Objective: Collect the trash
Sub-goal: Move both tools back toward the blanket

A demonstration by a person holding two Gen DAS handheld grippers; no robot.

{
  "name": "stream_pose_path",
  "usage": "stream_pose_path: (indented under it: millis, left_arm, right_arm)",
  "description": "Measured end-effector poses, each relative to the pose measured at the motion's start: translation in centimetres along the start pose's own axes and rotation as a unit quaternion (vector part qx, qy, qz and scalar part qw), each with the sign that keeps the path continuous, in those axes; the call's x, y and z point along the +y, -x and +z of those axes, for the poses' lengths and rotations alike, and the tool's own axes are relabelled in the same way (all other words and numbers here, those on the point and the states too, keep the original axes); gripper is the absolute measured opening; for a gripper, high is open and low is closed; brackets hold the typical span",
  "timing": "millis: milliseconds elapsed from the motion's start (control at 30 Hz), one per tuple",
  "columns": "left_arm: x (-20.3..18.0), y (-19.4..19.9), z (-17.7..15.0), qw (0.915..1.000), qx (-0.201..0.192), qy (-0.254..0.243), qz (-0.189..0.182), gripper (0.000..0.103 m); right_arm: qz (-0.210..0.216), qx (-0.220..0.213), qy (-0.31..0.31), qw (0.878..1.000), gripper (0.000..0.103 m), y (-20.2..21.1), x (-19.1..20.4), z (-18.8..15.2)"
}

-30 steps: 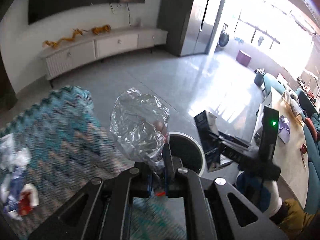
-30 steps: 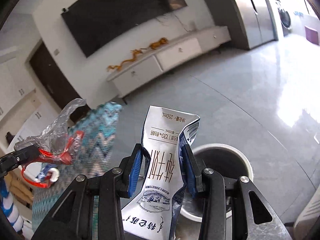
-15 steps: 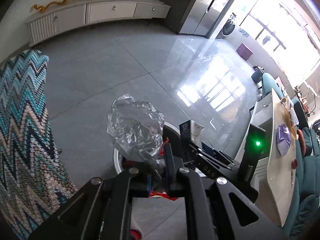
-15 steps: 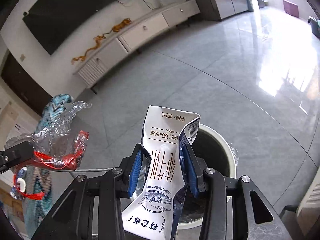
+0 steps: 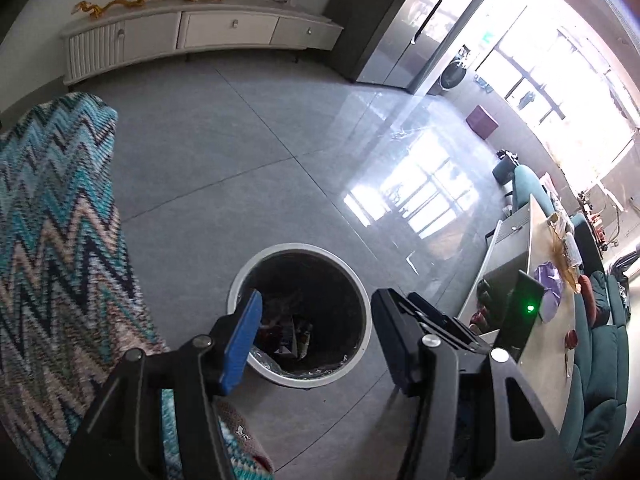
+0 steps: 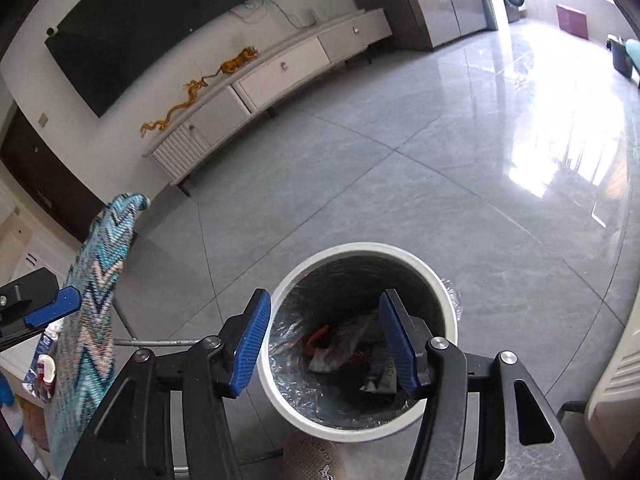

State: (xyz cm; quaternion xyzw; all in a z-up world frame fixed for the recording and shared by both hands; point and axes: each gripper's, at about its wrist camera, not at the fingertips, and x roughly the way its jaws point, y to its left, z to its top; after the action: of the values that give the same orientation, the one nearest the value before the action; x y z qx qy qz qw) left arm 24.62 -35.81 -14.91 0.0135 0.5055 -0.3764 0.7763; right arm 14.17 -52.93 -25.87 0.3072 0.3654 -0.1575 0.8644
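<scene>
A round white trash bin with a dark liner stands on the grey tile floor. Inside it lie the crumpled clear plastic bag with red print and the flattened milk carton; trash also shows in the left wrist view. My left gripper is open and empty above the bin. My right gripper is open and empty, also above the bin's mouth. The left gripper's blue pad shows at the left edge of the right wrist view.
A zigzag-patterned cloth hangs at the left, with more trash beside it. A white TV cabinet lines the far wall. A table and teal seats stand at the right.
Both grippers have opened over the bin. The plastic bag has left the left gripper and the milk carton the right; both now lie in the bin.
</scene>
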Motion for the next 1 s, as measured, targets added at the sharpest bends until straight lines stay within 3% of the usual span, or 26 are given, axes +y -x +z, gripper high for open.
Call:
stream_pose_path:
  millis: [267,367,533,767,933,1000]
  left_arm:
    - [-0.2,8.1,-1.2,0.9945,-0.093,-0.014,0.044,0.055]
    - [0.7,11.8,-2.1,0.9867,-0.147,-0.002,0.070,0.055]
    - [3.2,18.3,-4.3,0.9664,-0.226,0.030,0.118,0.055]
    - [6.4,25.5,-7.6,0.9533,-0.259,0.043,0.149,0.055]
    - [8.2,30.1,-10.2,0.9388,-0.290,0.048,0.180,0.056]
    - [9.2,31.9,-11.3,0.9313,-0.304,0.055,0.193,0.066]
  right_arm:
    - [-0.014,-0.081,0.048,0.995,0.067,7.6,5.0,0.7]
    - [-0.006,-0.112,0.075,0.991,0.068,10.6,7.8,0.7]
    - [0.018,-0.153,0.118,0.981,0.076,14.9,12.5,0.5]
    - [0.067,-0.188,0.164,0.966,0.076,19.7,18.5,-1.1]
    - [0.097,-0.203,0.191,0.955,0.076,22.4,22.0,-2.5]
    - [0.106,-0.207,0.199,0.952,0.077,23.3,23.1,-3.0]
